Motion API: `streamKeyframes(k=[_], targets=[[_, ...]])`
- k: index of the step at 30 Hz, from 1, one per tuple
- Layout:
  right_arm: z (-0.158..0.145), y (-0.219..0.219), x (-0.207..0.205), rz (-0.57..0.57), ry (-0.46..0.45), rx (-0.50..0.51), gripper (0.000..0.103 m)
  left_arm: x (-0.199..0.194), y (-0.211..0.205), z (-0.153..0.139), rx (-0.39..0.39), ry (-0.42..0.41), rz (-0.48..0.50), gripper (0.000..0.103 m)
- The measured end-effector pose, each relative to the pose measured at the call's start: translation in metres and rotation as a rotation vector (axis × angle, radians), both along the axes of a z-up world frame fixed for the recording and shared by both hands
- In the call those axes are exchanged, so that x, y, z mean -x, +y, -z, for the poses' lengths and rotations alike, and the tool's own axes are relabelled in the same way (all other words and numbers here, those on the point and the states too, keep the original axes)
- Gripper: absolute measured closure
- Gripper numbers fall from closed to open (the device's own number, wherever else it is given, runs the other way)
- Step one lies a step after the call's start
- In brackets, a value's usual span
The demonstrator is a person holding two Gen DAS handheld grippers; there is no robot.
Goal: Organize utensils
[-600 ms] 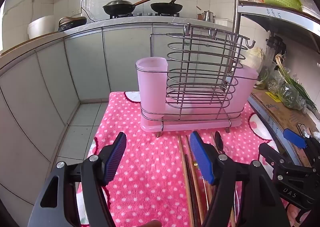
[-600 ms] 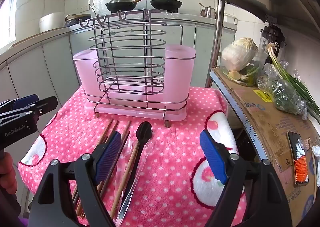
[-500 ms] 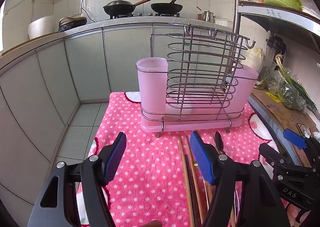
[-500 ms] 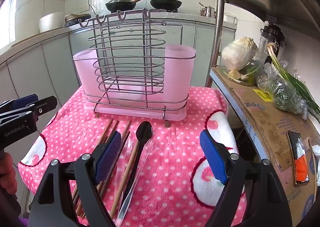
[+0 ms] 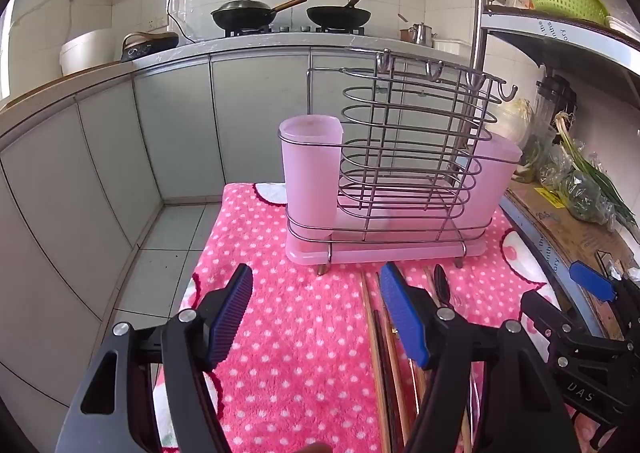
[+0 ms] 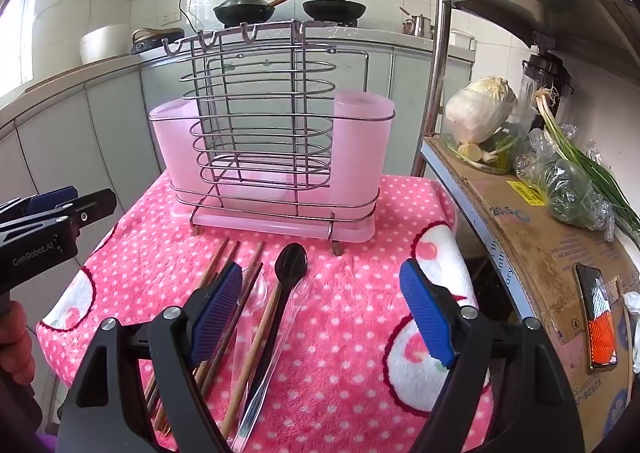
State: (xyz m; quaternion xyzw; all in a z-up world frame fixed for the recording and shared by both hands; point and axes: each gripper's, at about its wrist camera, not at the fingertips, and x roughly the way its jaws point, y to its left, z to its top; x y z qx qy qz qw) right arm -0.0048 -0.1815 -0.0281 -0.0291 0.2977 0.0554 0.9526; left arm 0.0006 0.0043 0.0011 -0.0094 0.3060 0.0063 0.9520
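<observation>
A wire utensil rack [image 6: 264, 125] with pink plastic cups and a pink drip tray stands on a pink dotted cloth [image 6: 352, 317]; it also shows in the left wrist view [image 5: 404, 165]. In front of it lie several wooden chopsticks [image 6: 236, 293], a black spoon [image 6: 280, 293] and a clear plastic spoon [image 6: 276, 345]. Chopsticks [image 5: 384, 357] and the black spoon [image 5: 442, 287] show in the left wrist view too. My left gripper [image 5: 316, 313] is open, above the cloth left of the chopsticks. My right gripper [image 6: 320, 309] is open, above the utensils' lower ends.
A cardboard-covered shelf [image 6: 532, 237] on the right holds a cabbage [image 6: 476, 113], bagged greens [image 6: 572, 189] and a phone [image 6: 598, 321]. A steel shelf post [image 6: 440, 53] stands by the rack. Grey cabinets [image 5: 120, 157] and tiled floor [image 5: 168, 241] lie to the left.
</observation>
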Motion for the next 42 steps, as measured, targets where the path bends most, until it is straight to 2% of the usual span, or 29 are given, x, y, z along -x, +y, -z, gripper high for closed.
streamKeyframes(k=[42], targets=[[-0.005, 0.0012, 0.0041, -0.001, -0.024, -0.003, 0.022, -0.0012, 0.0065, 0.0041, 0.012, 0.016, -0.04, 0.037]])
